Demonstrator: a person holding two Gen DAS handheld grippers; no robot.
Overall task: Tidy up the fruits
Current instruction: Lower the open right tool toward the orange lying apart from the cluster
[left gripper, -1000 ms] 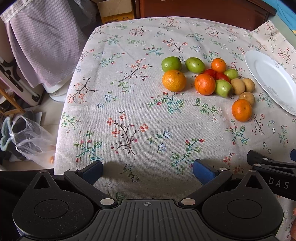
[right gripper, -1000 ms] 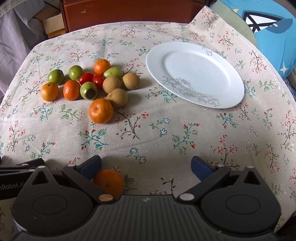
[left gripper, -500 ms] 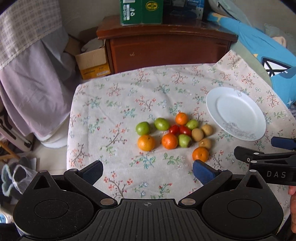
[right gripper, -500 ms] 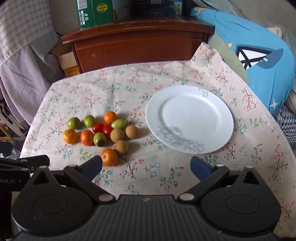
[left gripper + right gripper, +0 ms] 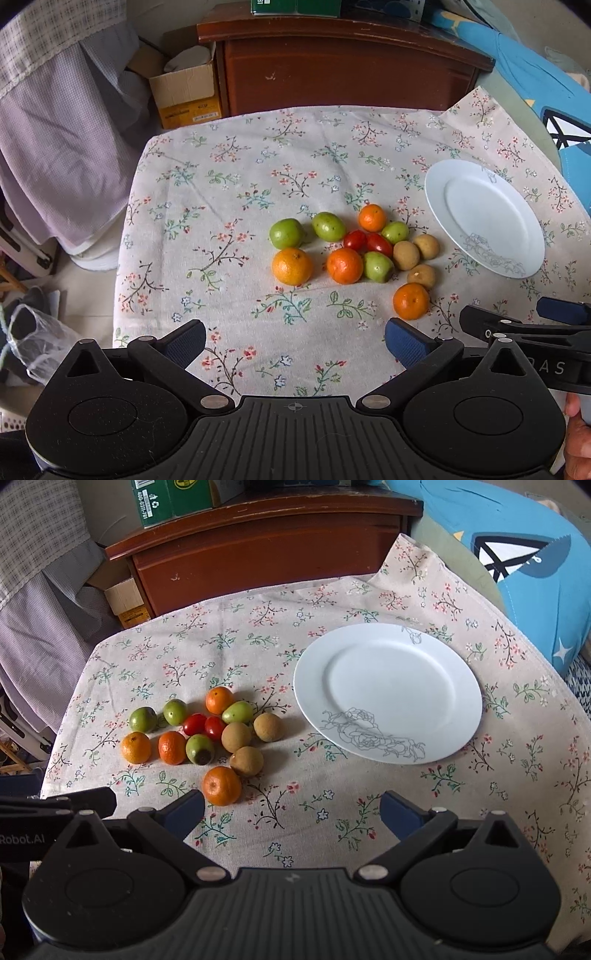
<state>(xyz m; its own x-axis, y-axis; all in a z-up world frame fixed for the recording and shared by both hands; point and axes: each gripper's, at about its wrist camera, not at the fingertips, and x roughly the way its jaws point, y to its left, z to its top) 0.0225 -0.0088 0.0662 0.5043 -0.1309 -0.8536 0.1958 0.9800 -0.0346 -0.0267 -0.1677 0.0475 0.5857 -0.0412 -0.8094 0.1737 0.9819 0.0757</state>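
Note:
A cluster of fruit lies on the floral tablecloth: several mandarins, the nearest one [image 5: 221, 785] [image 5: 410, 301], several green fruits [image 5: 286, 233] [image 5: 143, 719], two cherry tomatoes [image 5: 367, 240] [image 5: 204, 724] and three brown round fruits [image 5: 246, 761] [image 5: 406, 254]. A white plate [image 5: 454, 734] [image 5: 532, 254] sits bare to the right of them. My left gripper [image 5: 295, 338] hangs open above the near cloth. My right gripper [image 5: 291, 808] is open too, its left finger just short of the nearest mandarin. The right gripper's fingers [image 5: 524, 325] show in the left wrist view.
A dark wooden cabinet [image 5: 347, 66] stands behind the table, with a cardboard box [image 5: 184, 96] and hanging cloth [image 5: 59, 122] to the left. A blue cushion [image 5: 524, 565] lies at the right. A plastic bag [image 5: 40, 343] sits on the floor at left.
Both grippers rose and pulled back from the table, then came slightly closer again; the whole fruit cluster and plate are in view. Nothing was grasped.

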